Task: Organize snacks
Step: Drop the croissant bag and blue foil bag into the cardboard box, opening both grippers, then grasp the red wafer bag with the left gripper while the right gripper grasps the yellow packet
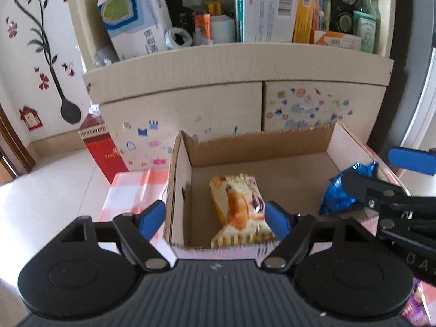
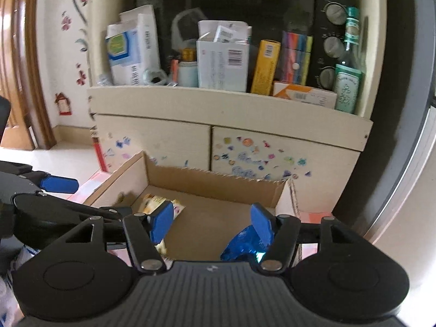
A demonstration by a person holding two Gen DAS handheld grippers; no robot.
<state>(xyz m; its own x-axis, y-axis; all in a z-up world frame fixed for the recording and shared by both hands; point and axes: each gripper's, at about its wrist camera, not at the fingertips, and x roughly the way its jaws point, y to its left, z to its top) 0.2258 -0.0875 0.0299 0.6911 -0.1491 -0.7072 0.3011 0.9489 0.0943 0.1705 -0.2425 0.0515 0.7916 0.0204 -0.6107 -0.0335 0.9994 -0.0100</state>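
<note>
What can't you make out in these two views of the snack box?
- Blue foil snack: whether it rests in the cardboard box; the right hand-held gripper covers it in the left view.
- Yellow snack packet: print blurred; in the right view, fingers hide most of it.
- Purple packet: cut off by the left view's edge.
- Left hand-held gripper: open, empty.
</note>
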